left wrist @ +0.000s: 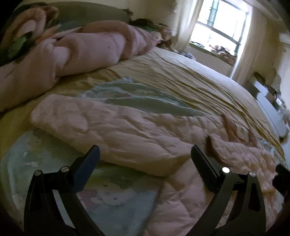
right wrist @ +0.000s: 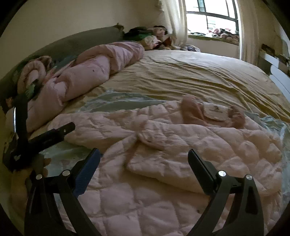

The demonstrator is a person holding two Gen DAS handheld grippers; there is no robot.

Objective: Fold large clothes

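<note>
Right now one pink quilted coat (right wrist: 181,145) lies spread across the near part of the bed (right wrist: 199,78), one sleeve (left wrist: 90,125) folded across its body, its fleecy collar (right wrist: 212,112) with a white label facing up toward the far side. Both grippers hang above it, nothing between their fingers. The left gripper (left wrist: 145,156) has its fingers spread wide over the folded sleeve edge; the right gripper (right wrist: 144,159) stands just as wide over the coat's middle. In the right wrist view the left gripper (right wrist: 45,136) shows at the left edge, a hand under it. Beneath the coat, one yellow sheet with a blue-green printed patch. Further back, one rolled pink duvet (right wrist: 87,72) lies along the headboard side, with a heap of clothes (right wrist: 148,34) in the corner. One bright window (right wrist: 212,16) behind.
</note>
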